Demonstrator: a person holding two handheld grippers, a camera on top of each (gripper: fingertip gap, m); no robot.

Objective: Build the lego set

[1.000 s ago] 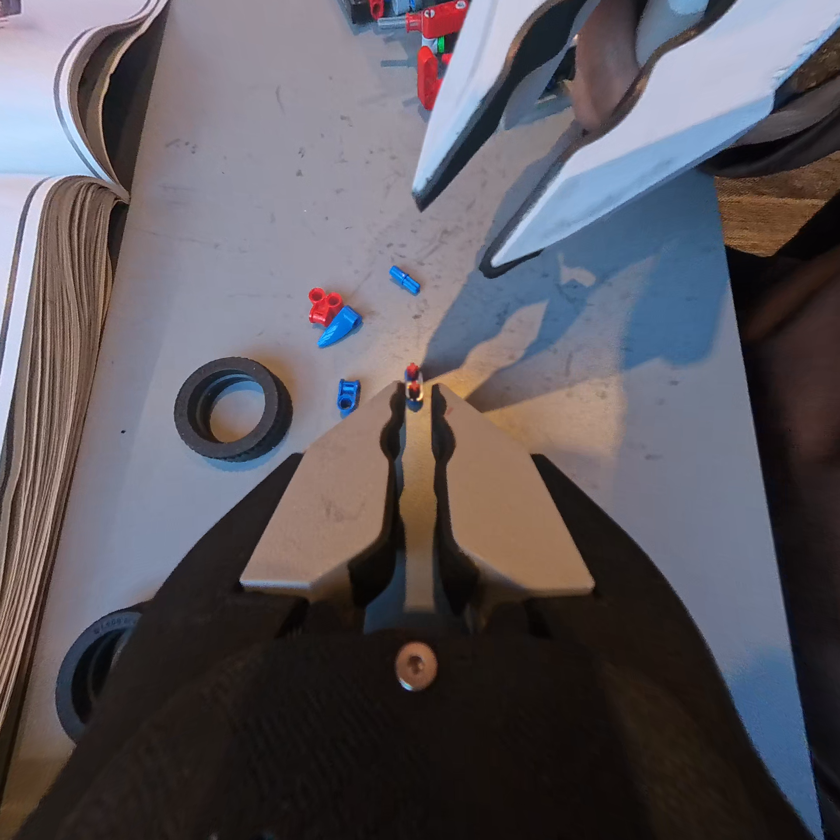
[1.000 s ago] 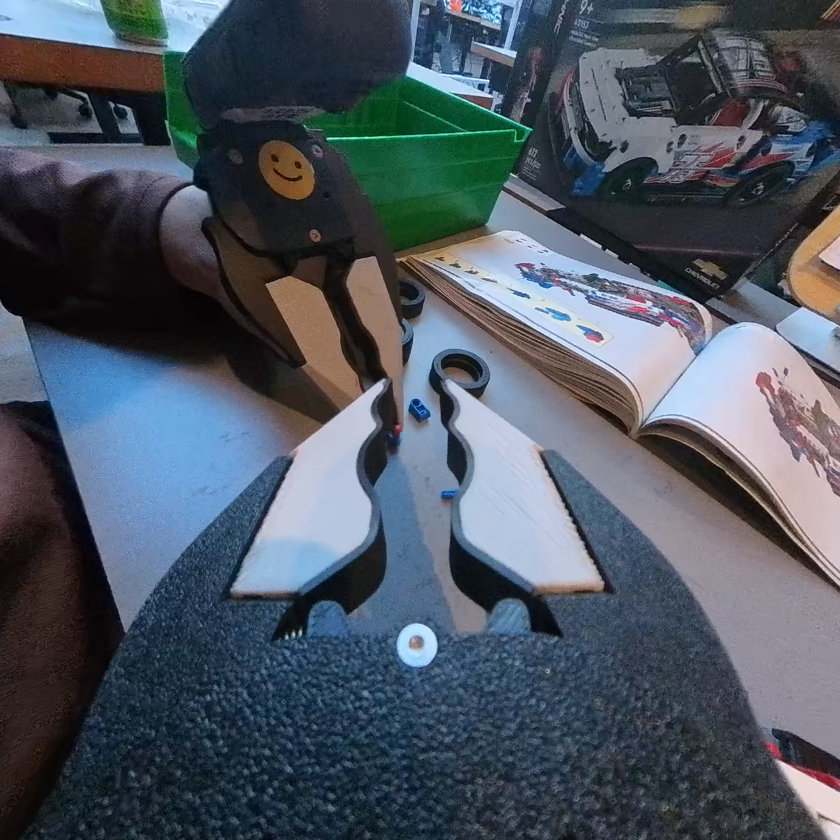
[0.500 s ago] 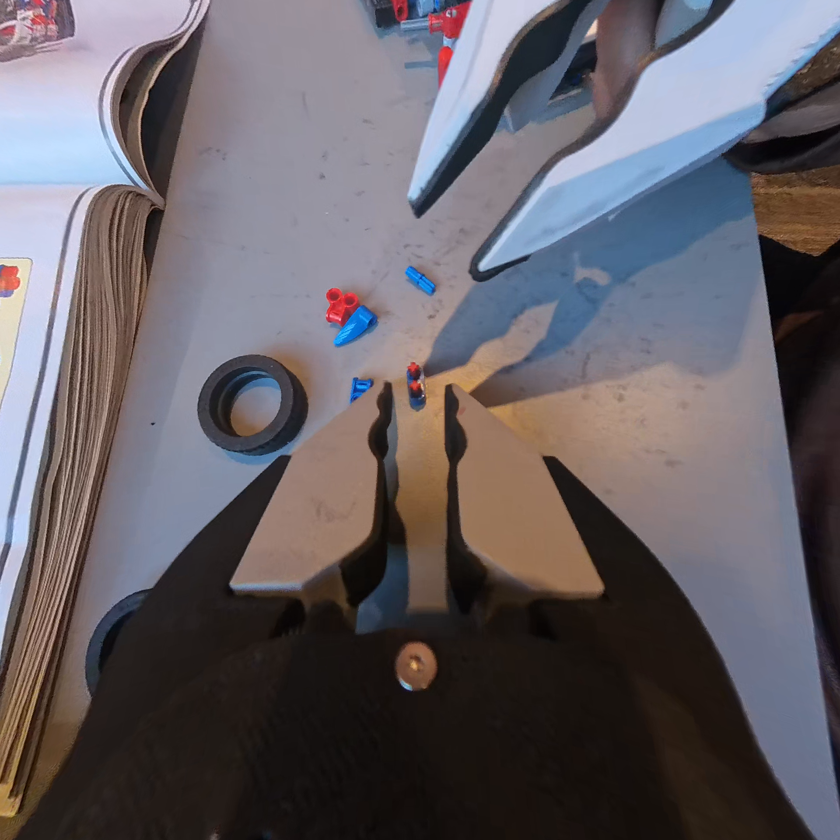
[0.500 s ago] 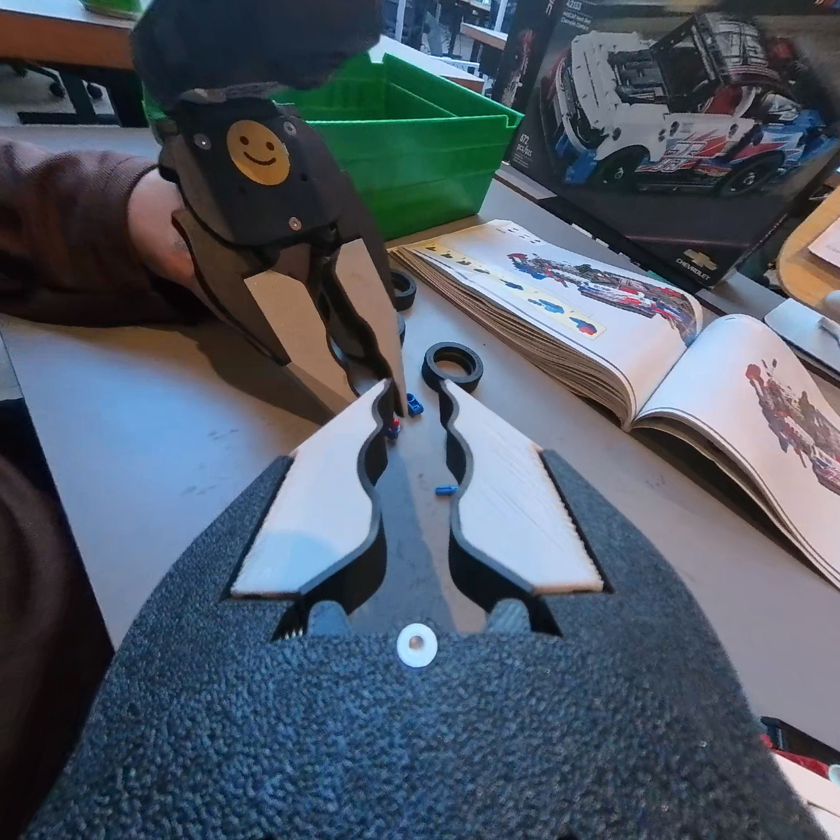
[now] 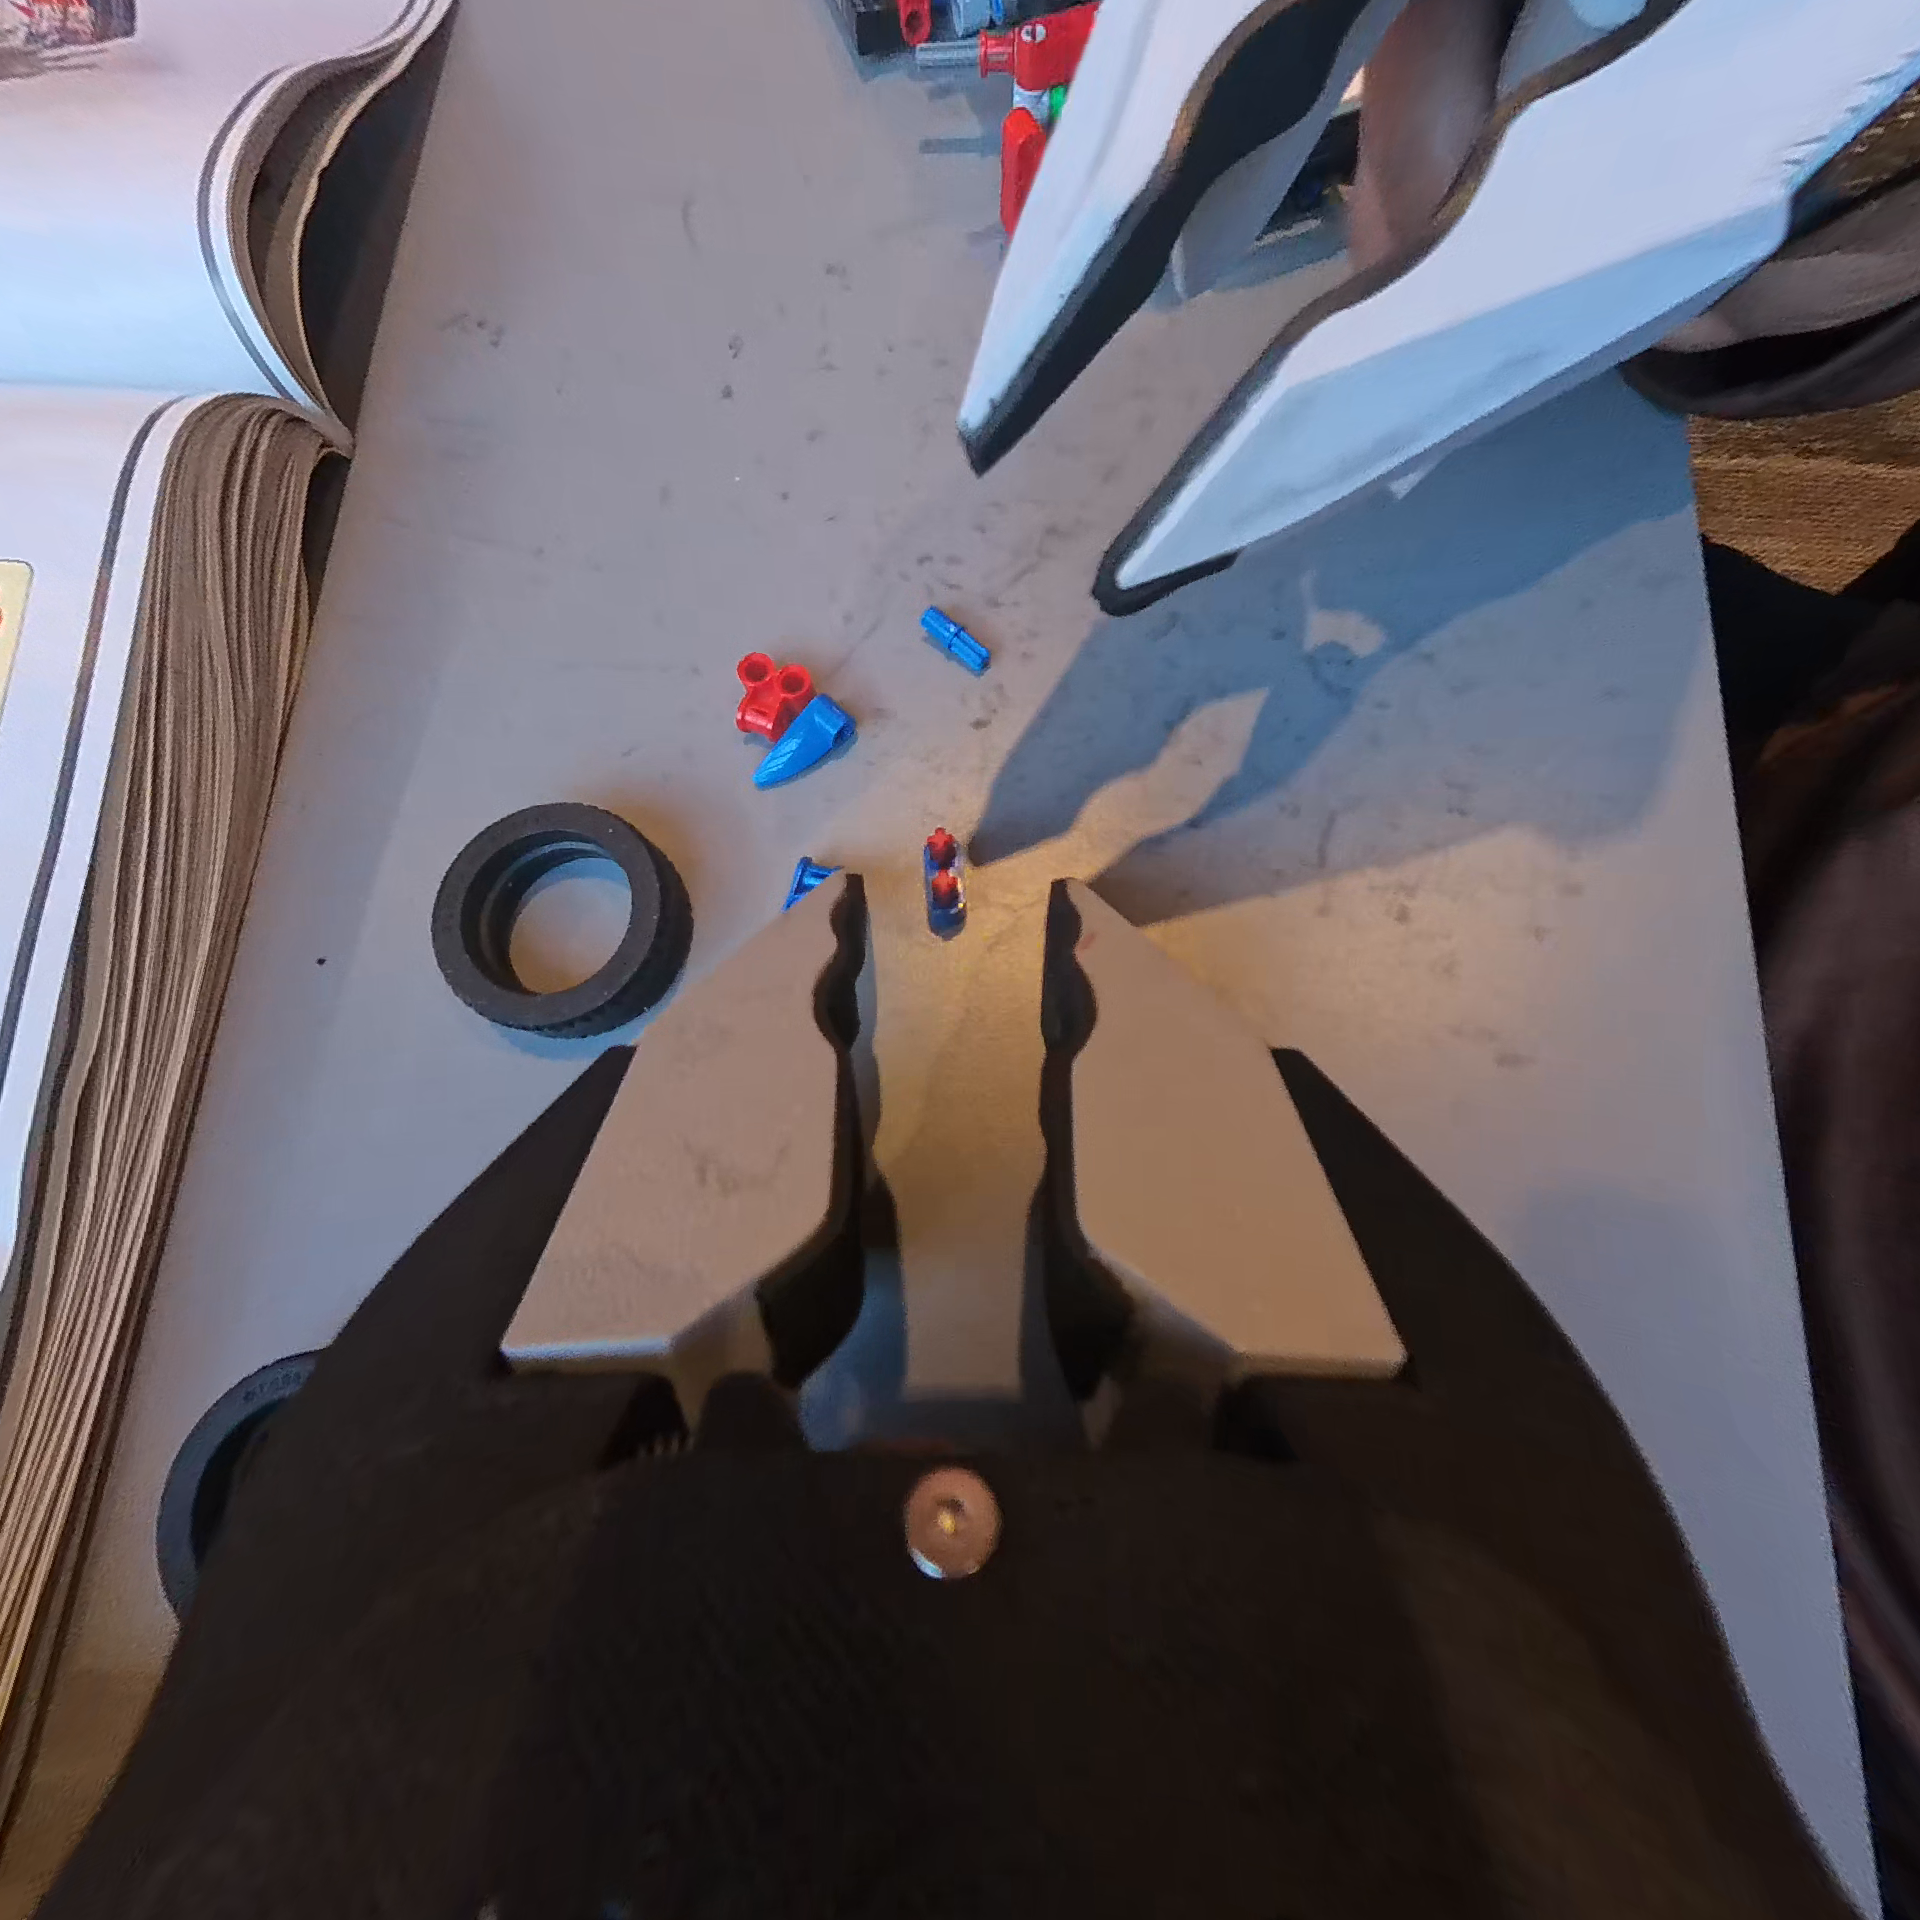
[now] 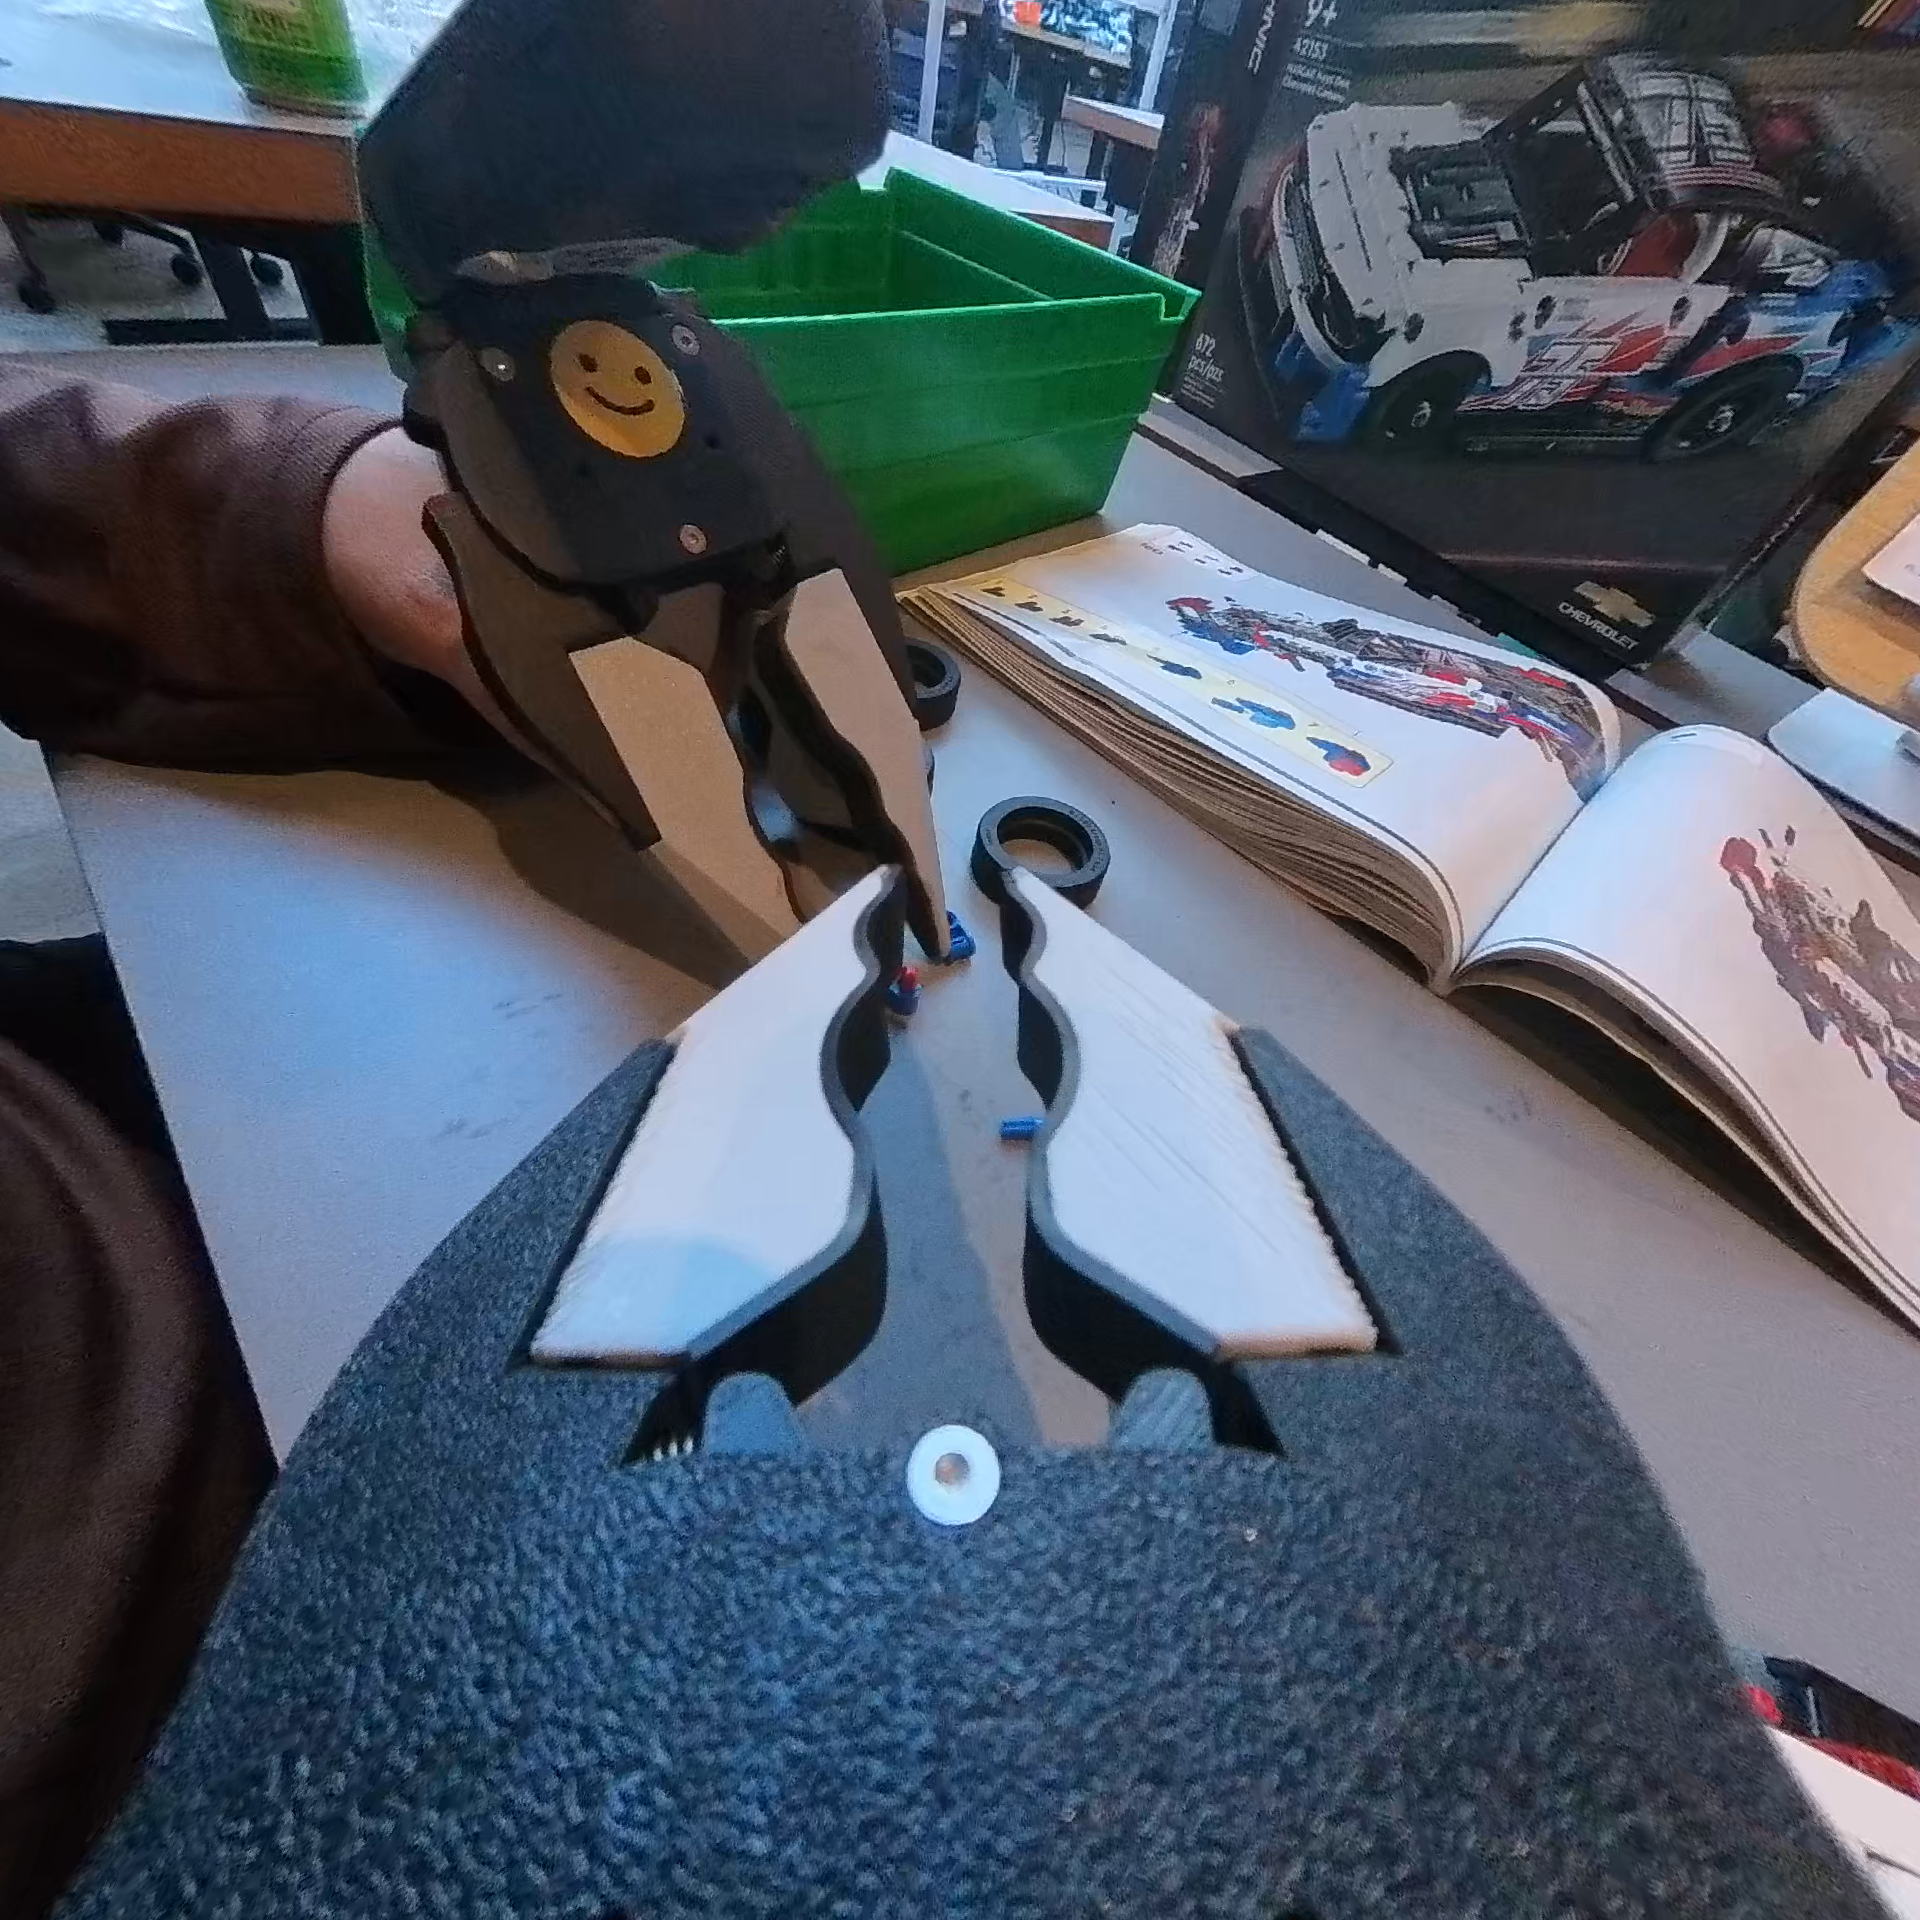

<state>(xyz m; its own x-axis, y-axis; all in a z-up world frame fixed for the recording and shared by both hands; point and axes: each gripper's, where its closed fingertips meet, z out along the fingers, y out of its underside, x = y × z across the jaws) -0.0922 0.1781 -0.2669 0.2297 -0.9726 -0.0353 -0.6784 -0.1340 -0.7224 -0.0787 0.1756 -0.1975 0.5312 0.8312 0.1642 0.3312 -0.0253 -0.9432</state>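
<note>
With both jaws parted and empty, hovering left gripper [image 5: 951, 899] over blue-and-red piece [image 5: 943, 883] — right gripper [image 6: 951, 883] waiting, likewise parted, empty — next: closing squarely, likely.

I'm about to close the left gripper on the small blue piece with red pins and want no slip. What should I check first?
1. Left gripper open: ok, a clear gap shows between its fingers.
2. Blue piece with red pins centred at the fingertips: ok.
3. Piece free on the table: ok, nothing holds it.
4. Small blue connector clear of the left finger: not ok, it sits right at the tip.
5. Right gripper out of the way: ok, open, apart from the piece.
6. Fingertips down at table height: cannot tell.
</note>
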